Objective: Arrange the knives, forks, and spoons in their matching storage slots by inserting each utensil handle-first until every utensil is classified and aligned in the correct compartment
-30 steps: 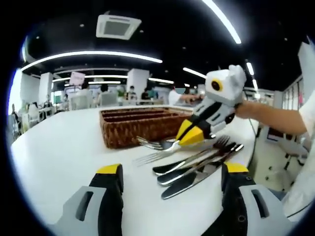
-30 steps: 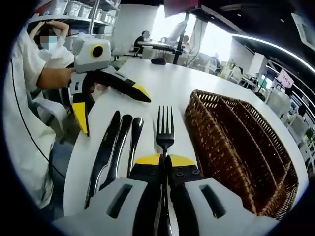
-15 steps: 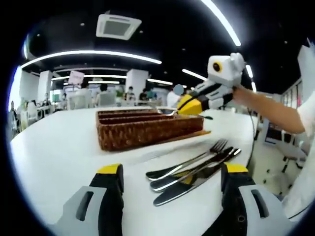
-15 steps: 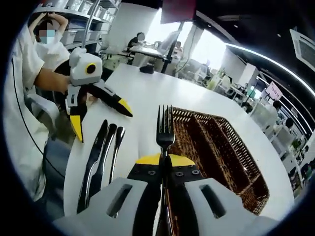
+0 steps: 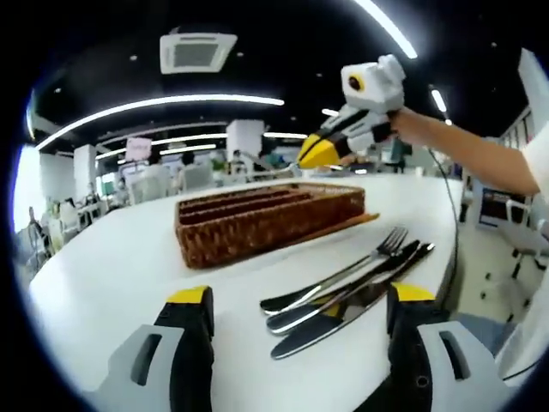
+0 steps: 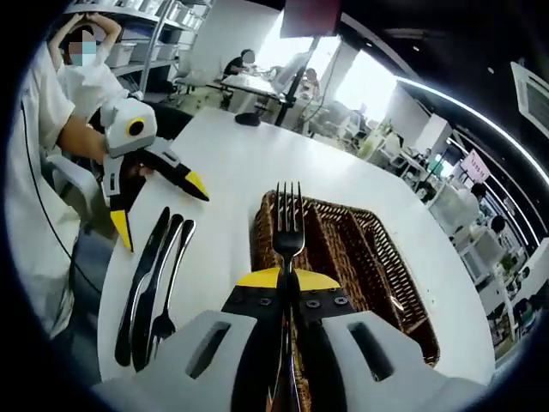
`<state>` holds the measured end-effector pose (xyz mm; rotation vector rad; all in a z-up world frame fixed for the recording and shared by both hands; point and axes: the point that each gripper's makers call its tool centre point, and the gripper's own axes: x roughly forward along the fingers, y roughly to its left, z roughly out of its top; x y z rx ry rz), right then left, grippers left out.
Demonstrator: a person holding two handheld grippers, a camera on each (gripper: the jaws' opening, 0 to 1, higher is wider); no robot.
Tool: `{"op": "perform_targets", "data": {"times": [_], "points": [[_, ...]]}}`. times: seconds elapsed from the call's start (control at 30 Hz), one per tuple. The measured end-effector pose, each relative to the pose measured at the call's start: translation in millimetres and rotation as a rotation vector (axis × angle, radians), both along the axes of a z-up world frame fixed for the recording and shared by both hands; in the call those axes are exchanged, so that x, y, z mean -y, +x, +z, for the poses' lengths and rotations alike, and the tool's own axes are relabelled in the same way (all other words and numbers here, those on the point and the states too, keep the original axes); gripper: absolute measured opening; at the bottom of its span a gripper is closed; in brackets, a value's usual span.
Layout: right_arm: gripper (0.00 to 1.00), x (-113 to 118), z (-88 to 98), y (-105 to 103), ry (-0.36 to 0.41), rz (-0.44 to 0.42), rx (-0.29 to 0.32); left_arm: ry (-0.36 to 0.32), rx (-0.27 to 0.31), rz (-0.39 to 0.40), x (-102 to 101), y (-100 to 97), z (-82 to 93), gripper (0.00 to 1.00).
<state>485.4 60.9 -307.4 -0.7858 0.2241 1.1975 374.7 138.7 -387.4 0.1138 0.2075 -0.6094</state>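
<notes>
My right gripper [image 6: 288, 276] is shut on a silver fork [image 6: 288, 225], tines pointing forward, held in the air over the near end of the brown wicker basket [image 6: 352, 257]. In the left gripper view that right gripper [image 5: 316, 154] hangs high above the basket [image 5: 270, 219]. A fork [image 5: 364, 257], a knife [image 5: 343, 313] and a third utensil lie side by side on the white table [image 5: 111, 275]. My left gripper [image 5: 300, 296] stands open just short of them, holding nothing. The right gripper view shows the left gripper [image 6: 159, 206] open beside the three utensils [image 6: 154, 283].
The basket has long dividers running its length. The table edge [image 6: 107, 292] runs close to the utensils, with a person's sleeve and a cable beyond it. Other tables, shelves and people stand far behind.
My right gripper has lifted the fork off the table, up and across to above the basket. The left gripper stays open in about the same place.
</notes>
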Motion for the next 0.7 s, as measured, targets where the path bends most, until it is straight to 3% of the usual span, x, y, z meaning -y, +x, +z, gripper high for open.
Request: {"op": "perform_targets", "data": {"times": [0.23, 0.47, 0.7], "points": [[0.03, -7, 9.1, 19, -0.025, 0.014, 0.019, 0.005, -0.036, 0.079, -11, 8.5, 1.0, 0.90], [0.03, -11, 14.6, 31, -0.040, 0.018, 0.031, -0.015, -0.064, 0.110, -17, 10.0, 0.3, 0.91], [0.03, -17, 10.5, 48, -0.078, 0.033, 0.035, 0.031, -0.098, 0.172, -36, 17.8, -5.3, 0.94]]}}
